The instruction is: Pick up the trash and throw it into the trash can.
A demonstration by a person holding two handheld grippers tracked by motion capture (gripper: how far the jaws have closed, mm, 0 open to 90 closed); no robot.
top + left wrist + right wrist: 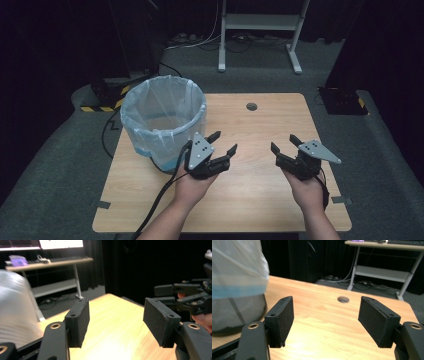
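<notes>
Bin (163,120) stood at upper left of the counter (260,195), nearest the left gripper (223,143), both left and right gripper (283,142) fingers wide, empty.

Two black two-jaw grippers, left gripper (224,143) and right gripper (284,143), each topped by a grey three-cornered plate, brass-ringed pivots behind flat pads (377,320), black cable trailing, forearms bare.

Around your work: table, floor, stand.
You have a wooden table (260,200) with a round cable hole (251,106) near its far edge; beyond it, a white metal stand (260,22) sits on grey carpet (55,170), cables (200,41) lying beside it.
</notes>
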